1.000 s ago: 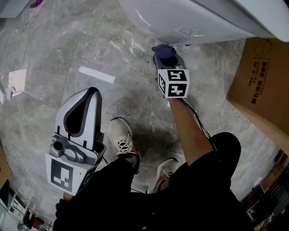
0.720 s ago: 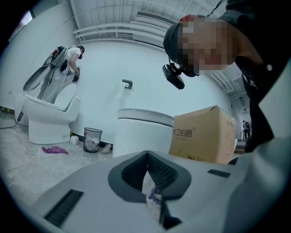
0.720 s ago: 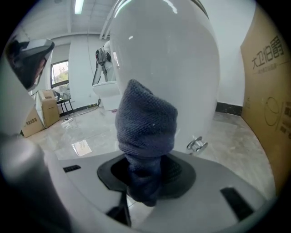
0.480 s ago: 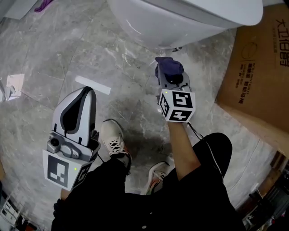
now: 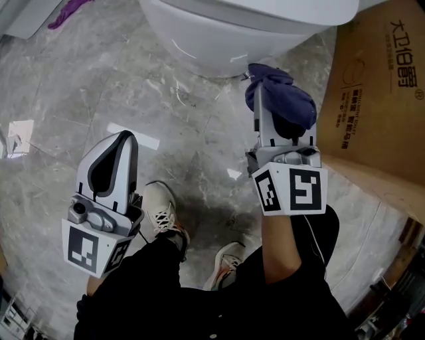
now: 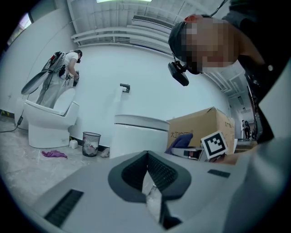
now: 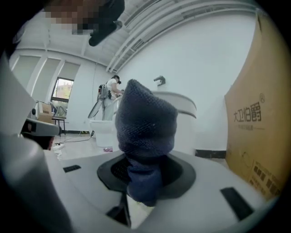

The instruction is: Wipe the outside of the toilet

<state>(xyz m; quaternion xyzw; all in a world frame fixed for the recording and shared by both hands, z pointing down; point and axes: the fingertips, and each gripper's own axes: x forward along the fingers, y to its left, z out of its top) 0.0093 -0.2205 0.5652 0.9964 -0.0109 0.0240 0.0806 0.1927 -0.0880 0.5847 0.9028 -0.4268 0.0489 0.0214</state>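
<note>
The white toilet (image 5: 219,30) fills the top of the head view; it stands ahead in the left gripper view (image 6: 138,136) and the right gripper view (image 7: 182,120). My right gripper (image 5: 273,99) is shut on a dark blue cloth (image 5: 282,99), bunched at its jaws (image 7: 145,136), held just below and right of the bowl, apart from it. My left gripper (image 5: 114,156) hangs lower left over the floor, jaws shut with nothing between them (image 6: 148,175).
A cardboard box (image 5: 375,99) stands close to the right of the toilet. My shoes (image 5: 163,212) rest on the grey marble floor. A purple rag (image 5: 66,12) lies far left. Another toilet (image 6: 47,123) and a wire bin (image 6: 91,143) stand farther off.
The right gripper with the cloth has drawn back from under the toilet bowl, moving right and closer to the camera. The left gripper has stayed nearly still.
</note>
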